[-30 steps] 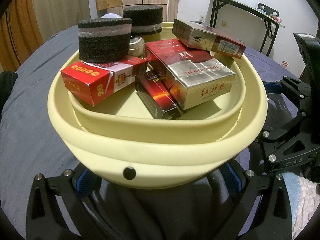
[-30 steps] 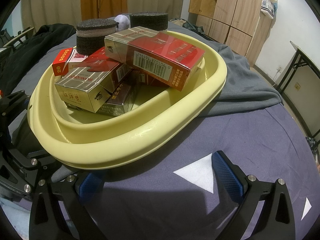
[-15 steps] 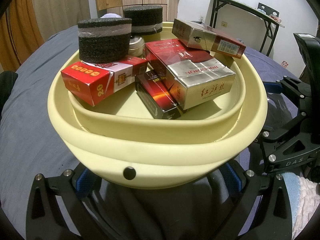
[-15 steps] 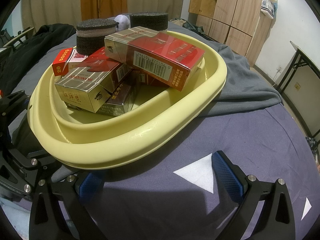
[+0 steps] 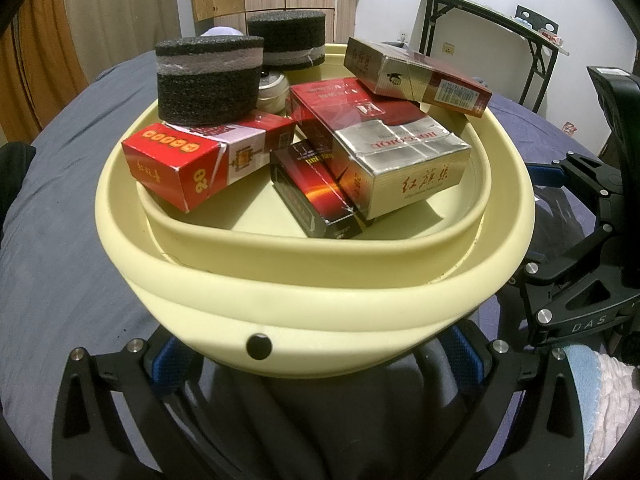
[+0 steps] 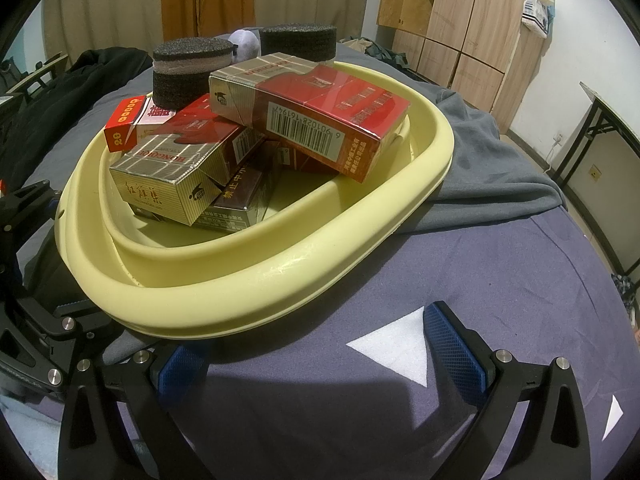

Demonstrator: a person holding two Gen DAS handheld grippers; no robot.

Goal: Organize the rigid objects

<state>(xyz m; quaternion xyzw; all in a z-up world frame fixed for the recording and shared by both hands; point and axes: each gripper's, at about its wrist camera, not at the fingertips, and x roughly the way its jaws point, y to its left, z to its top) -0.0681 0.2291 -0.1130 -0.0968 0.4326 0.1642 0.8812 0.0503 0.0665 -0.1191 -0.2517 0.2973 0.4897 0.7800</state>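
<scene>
A pale yellow basin [image 5: 320,300] [image 6: 280,276] sits on a blue-grey cloth and holds several red, silver and dark cigarette cartons, such as a silver one [image 5: 404,168] [image 6: 168,184] and a red barcode one [image 6: 316,116] lying on top. A black foam cylinder [image 5: 208,80] [image 6: 192,70] rests on a red box [image 5: 192,160]. My left gripper [image 5: 316,360] is open, its fingers either side of the basin's near wall. My right gripper [image 6: 320,348] is open and empty, just in front of the basin rim.
A second black foam cylinder [image 5: 286,42] [image 6: 298,42] stands behind the basin. The right gripper's frame [image 5: 580,264] shows at right in the left wrist view. A folding table [image 5: 492,32] and wooden cabinets [image 6: 460,20] stand beyond. White triangles [image 6: 396,344] mark the cloth.
</scene>
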